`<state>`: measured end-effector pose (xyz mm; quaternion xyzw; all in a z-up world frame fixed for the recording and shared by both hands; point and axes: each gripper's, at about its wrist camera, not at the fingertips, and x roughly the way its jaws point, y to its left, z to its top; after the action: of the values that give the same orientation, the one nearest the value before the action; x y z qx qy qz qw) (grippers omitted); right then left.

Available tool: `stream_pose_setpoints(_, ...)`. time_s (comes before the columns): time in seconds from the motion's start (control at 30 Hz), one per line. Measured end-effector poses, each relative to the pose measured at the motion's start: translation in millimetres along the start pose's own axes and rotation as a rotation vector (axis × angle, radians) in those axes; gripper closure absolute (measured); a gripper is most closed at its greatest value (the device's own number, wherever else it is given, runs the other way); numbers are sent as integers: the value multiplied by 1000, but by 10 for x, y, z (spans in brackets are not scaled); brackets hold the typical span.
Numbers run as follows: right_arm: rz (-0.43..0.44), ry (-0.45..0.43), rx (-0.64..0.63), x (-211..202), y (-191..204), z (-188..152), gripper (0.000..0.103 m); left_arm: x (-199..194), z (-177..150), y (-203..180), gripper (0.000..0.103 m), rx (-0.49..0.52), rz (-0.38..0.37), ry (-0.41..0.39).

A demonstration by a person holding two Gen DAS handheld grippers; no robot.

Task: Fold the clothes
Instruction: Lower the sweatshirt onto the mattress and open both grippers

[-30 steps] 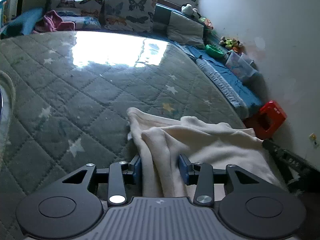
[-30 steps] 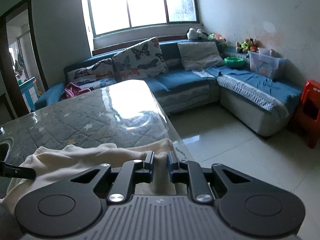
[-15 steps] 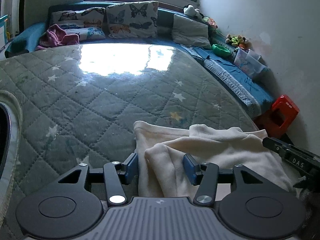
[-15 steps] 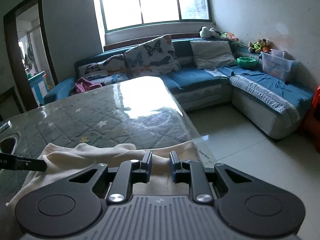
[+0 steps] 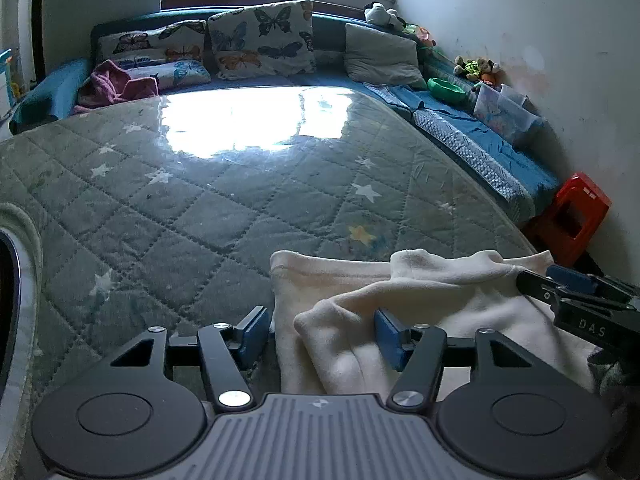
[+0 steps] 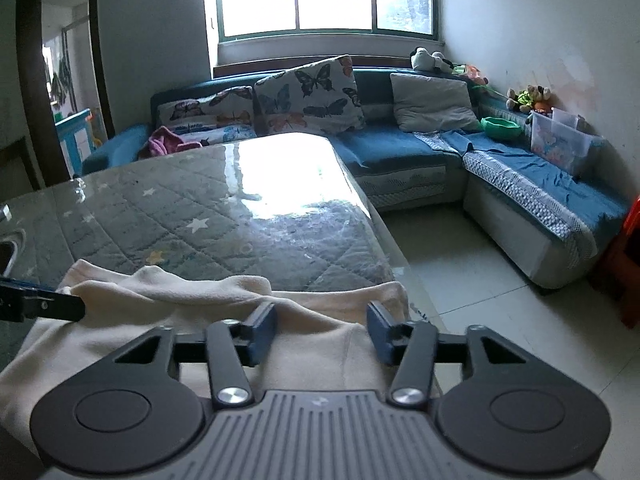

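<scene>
Wrist views low, close — shared garment (image 5: 420, 300)

- My work surface is a table (image 5: 168, 216) covered with a grey-green quilted, star-patterned cloth under a glossy clear sheet.
- A cream garment (image 5: 432, 304) lies rumpled on its near right corner, overhanging slightly.

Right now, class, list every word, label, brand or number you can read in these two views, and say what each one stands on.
"DAS": white letters on the black body of the right hand-held gripper, seen at the right edge of the left wrist view.
Small round emblem on the grey ribbed housing of each gripper: no letters readable.
Nothing else legible.
</scene>
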<state>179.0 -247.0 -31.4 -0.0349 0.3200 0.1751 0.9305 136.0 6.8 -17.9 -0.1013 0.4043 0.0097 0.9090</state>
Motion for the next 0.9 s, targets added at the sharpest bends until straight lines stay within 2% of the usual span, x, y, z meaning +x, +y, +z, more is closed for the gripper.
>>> stream_pose_setpoints(0.07, -1, 3, 0, 12, 0, 5, 41, -1, -1, -1, 40, 2, 1, -2)
stream_pose_setpoints(0.17, 2, -1, -4, -1, 12, 8, 23, -15, -12, -5, 37, 10, 3, -8)
stream_pose_setpoints(0.27, 5, -7, -17, -28, 35, 8, 16, -53, -27, -29, 36, 21, 4, -20)
stream_pose_setpoints(0.37, 2, -16, -25, -63, 72, 13, 1, -107, -60, -89, 35, 53, 1, -40)
stream_pose_setpoints(0.67, 18, -17, -57, -113, 249, -1, 0, -105, -116, -232, 33, 120, 13, -57)
stream_pose_setpoints(0.9, 16, 16, -113, -47, 485, -48, 0, 7, -70, -169, 33, 111, 53, -55)
